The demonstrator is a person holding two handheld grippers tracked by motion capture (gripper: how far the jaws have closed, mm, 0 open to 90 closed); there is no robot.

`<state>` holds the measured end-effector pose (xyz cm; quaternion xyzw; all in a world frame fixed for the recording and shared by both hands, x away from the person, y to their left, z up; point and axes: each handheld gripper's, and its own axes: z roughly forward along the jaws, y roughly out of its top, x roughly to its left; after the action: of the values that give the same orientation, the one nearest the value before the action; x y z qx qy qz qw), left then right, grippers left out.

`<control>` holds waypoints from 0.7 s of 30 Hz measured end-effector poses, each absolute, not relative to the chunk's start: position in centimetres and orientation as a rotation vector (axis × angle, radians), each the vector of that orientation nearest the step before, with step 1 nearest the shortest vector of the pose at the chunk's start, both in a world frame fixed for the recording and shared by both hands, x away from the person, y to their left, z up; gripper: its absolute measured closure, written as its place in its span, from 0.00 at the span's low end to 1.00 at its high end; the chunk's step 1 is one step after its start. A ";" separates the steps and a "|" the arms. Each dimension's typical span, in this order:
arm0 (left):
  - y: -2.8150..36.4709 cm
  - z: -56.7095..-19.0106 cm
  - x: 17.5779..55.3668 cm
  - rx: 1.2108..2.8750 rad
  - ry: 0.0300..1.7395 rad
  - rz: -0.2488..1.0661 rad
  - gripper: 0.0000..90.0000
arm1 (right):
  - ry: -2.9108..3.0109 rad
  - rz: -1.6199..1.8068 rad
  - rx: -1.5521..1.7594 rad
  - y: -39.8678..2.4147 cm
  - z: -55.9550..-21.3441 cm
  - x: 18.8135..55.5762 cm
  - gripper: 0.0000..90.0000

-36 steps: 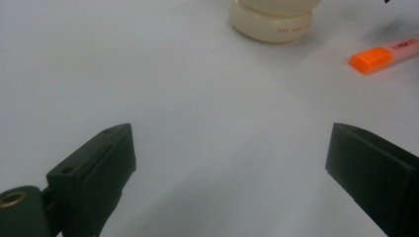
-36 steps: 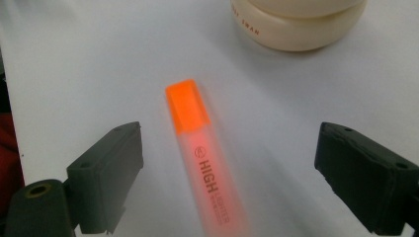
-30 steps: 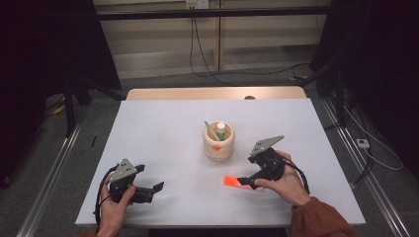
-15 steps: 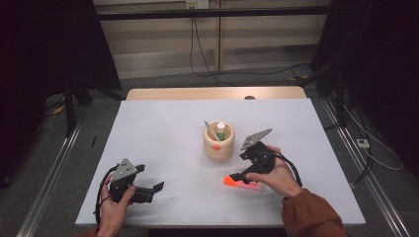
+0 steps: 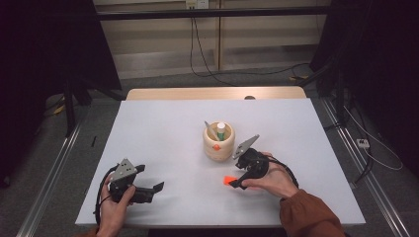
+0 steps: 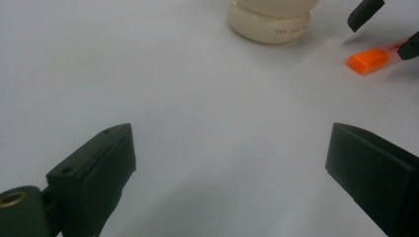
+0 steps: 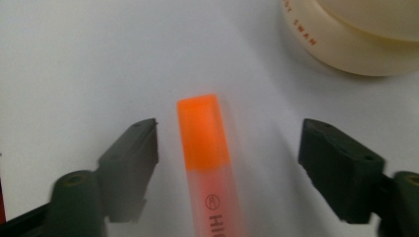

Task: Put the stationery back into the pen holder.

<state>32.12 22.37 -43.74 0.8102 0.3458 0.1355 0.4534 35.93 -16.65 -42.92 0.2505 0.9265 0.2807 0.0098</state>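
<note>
An orange highlighter lies flat on the white table, just in front of a round wooden cup that holds pens. My right gripper reaches down over the highlighter's capped end. Its jaws have just been closing and stand on either side of the highlighter without pressing it. At the front left, my left gripper rests open with bare table between its jaws. From there the cup and the highlighter lie ahead.
The table's front edge runs close below both hands. A wooden strip borders the far edge. Cables lie on the floor behind, and dark stands flank the table.
My right gripper has moved left and slightly down to the highlighter, and its jaws now straddle it more narrowly. The left gripper has stayed put.
</note>
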 end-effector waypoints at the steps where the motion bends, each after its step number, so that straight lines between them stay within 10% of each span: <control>1: 22.4 -43.7 32.1 2.001 0.853 0.336 0.05 | 2.893 0.876 0.782 -16.7 -42.9 35.9 0.29; 21: 22.3 -43.8 32.1 2.010 0.845 0.325 0.06 | 2.932 0.761 0.674 -15.5 -43.8 35.3 0.58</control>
<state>32.15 22.28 -43.79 0.8135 0.3421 0.1315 0.4515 35.29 -15.45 -43.76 0.2171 0.9447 0.2452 0.0194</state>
